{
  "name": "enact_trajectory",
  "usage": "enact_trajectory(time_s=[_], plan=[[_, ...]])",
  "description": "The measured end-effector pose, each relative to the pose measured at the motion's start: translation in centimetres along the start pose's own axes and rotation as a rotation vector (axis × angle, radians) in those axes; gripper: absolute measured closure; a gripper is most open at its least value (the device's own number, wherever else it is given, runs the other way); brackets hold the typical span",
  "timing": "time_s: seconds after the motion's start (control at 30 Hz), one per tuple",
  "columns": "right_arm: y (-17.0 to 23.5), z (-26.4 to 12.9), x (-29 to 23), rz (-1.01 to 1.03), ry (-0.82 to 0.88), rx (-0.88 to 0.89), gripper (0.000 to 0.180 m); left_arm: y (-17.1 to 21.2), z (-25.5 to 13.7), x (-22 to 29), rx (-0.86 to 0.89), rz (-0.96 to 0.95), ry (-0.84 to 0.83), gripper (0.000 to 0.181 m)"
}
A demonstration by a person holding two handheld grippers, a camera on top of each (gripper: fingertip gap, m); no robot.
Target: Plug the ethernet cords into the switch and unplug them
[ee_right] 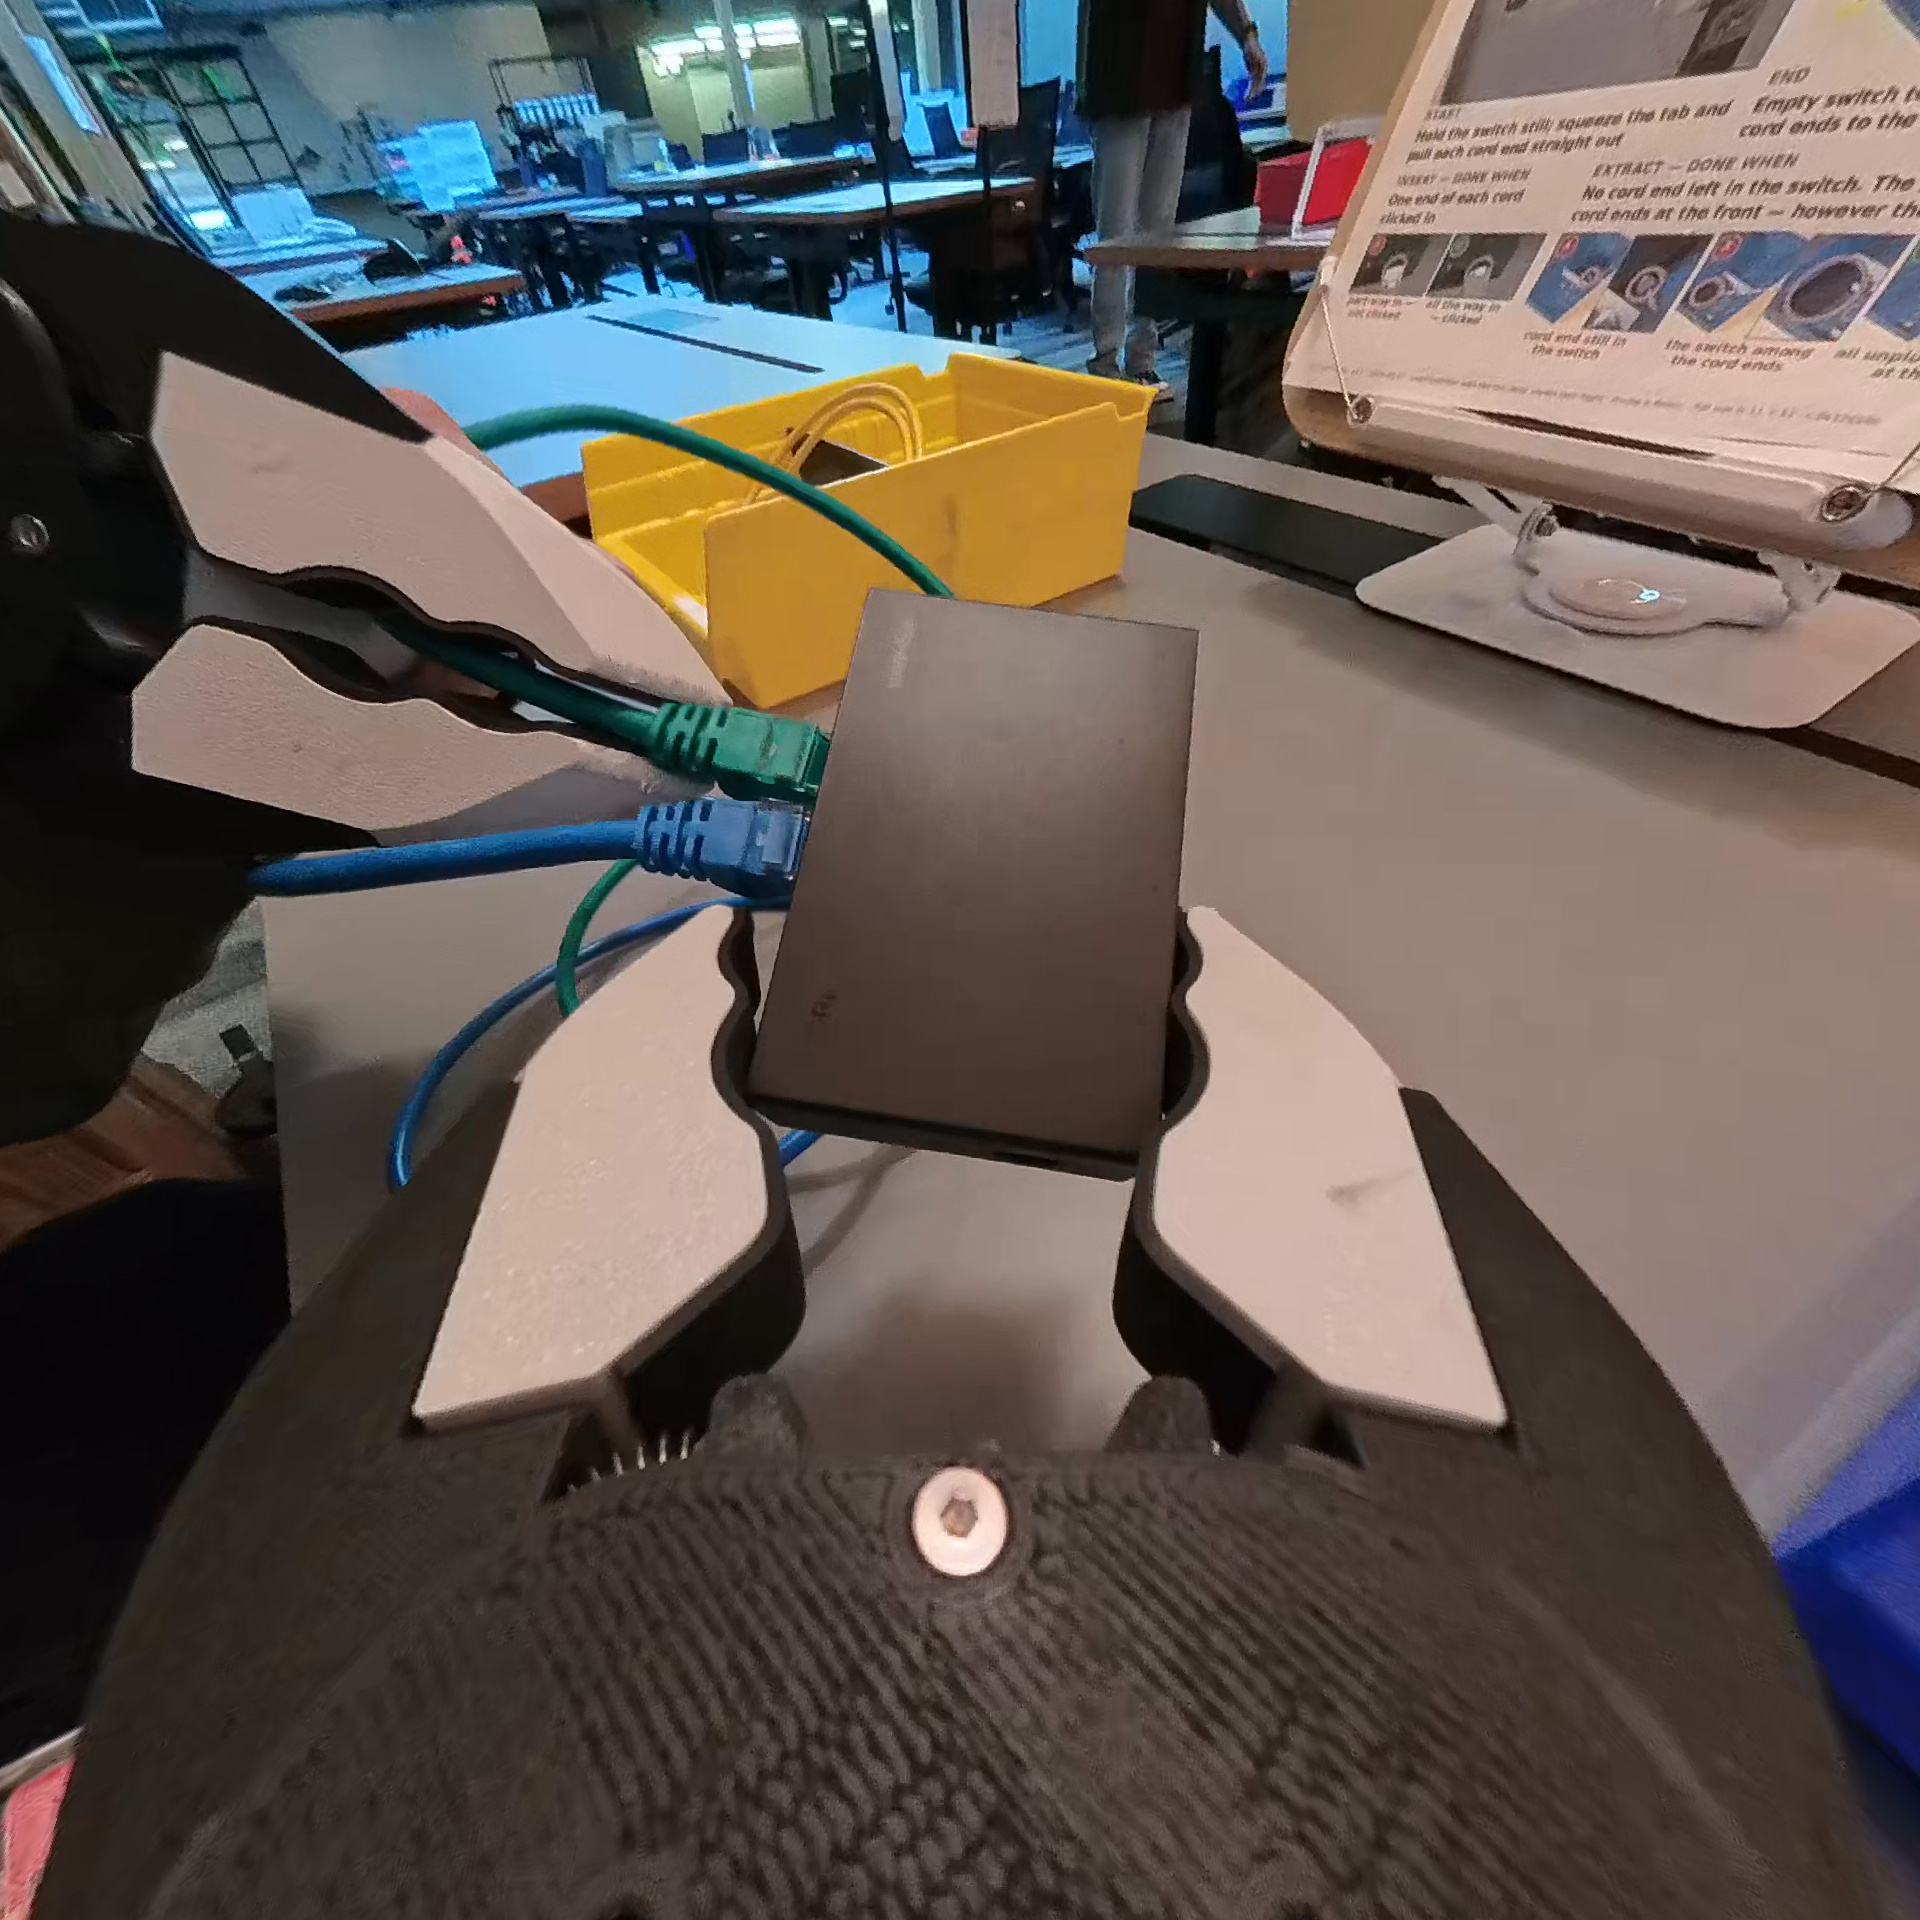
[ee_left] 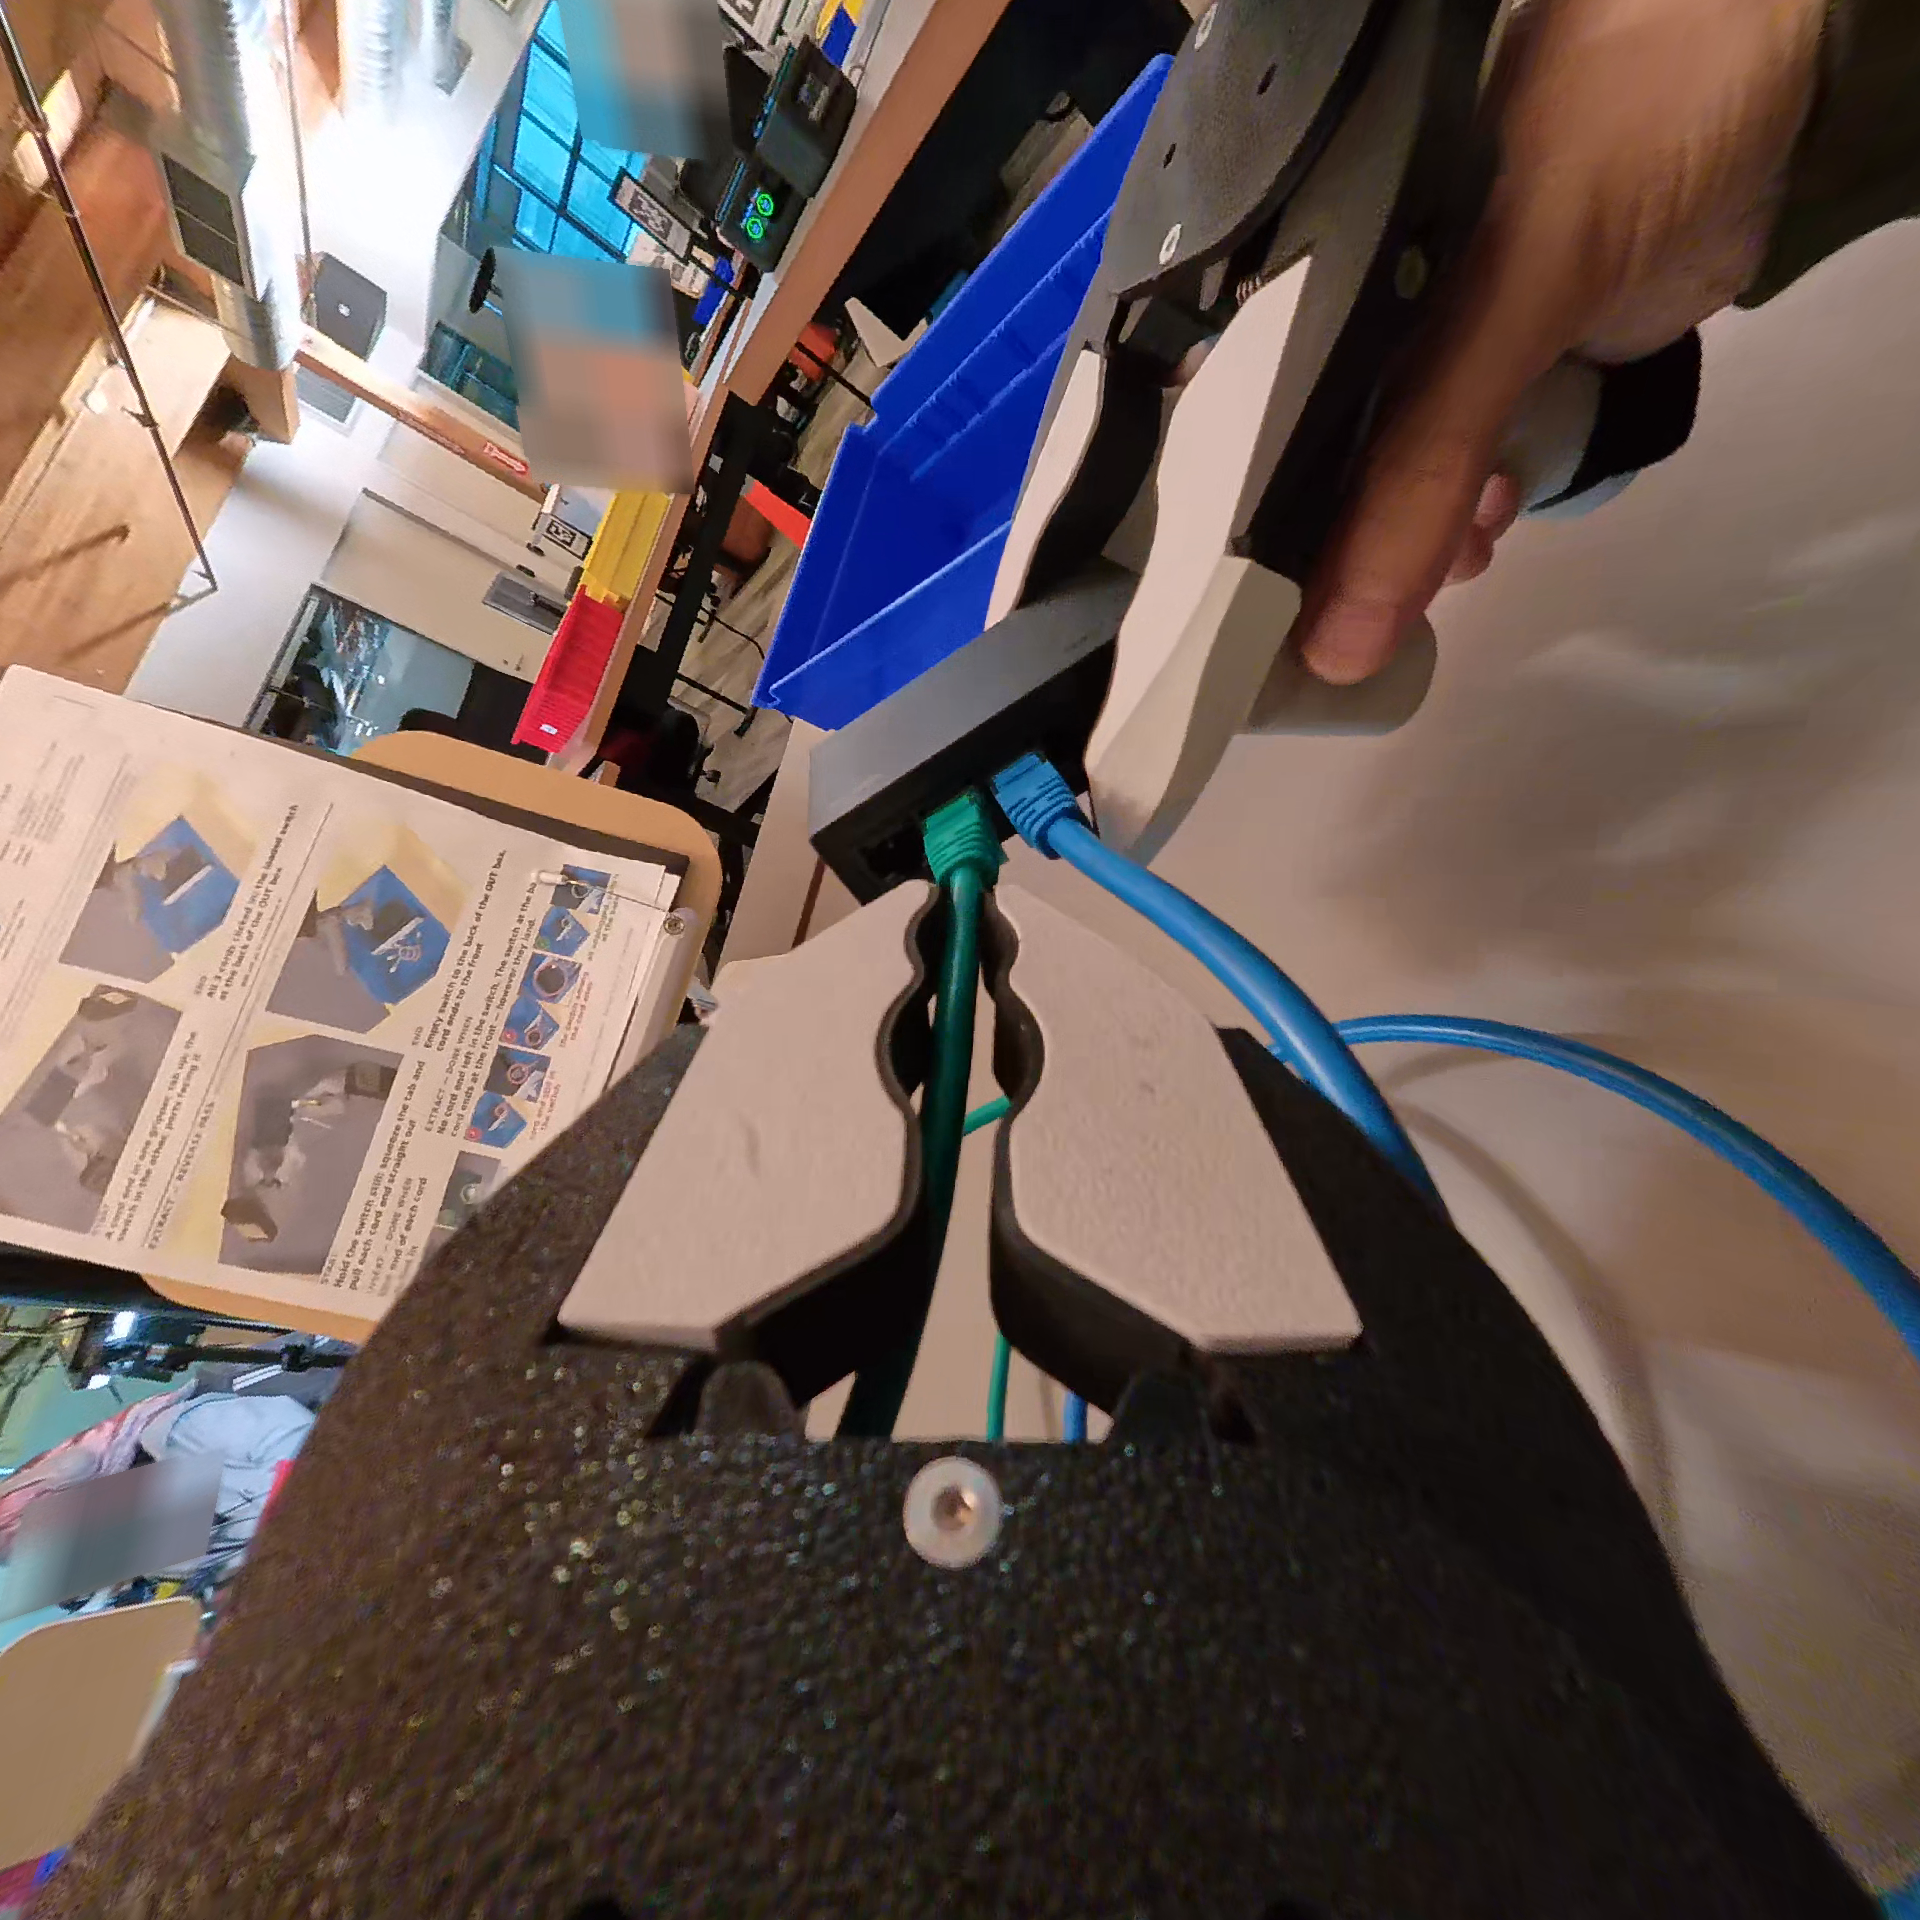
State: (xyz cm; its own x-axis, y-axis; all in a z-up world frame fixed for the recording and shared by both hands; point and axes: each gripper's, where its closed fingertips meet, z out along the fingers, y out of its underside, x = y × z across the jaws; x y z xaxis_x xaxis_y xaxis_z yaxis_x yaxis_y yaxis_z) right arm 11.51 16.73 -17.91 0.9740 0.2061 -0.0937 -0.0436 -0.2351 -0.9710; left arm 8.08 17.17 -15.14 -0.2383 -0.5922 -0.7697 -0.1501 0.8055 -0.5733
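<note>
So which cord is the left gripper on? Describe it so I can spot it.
Find the black switch clamped in the right gripper. Two plugs sit side by side in its edge. The left gripper holds the green cord just behind its plug; the neighbour below it in the right wrist view is the blue cord.

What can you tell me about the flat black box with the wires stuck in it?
The switch is a thin, matte black rectangular box, plastic-looking. The right claw grips its two long sides and holds it tilted above the grey table. A green cord and a blue cord are plugged into its side. The left claw is shut on the green cord.
</note>
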Motion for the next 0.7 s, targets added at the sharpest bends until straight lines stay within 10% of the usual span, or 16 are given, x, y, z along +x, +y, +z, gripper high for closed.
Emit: enact_trajectory(time_s=[0.7], plan=[[-1.0,0.5,0.8,-0.057,0.136,0.108,0.105,0.1,0.0,-0.5,0.059,-0.360,0.007,0.171]])
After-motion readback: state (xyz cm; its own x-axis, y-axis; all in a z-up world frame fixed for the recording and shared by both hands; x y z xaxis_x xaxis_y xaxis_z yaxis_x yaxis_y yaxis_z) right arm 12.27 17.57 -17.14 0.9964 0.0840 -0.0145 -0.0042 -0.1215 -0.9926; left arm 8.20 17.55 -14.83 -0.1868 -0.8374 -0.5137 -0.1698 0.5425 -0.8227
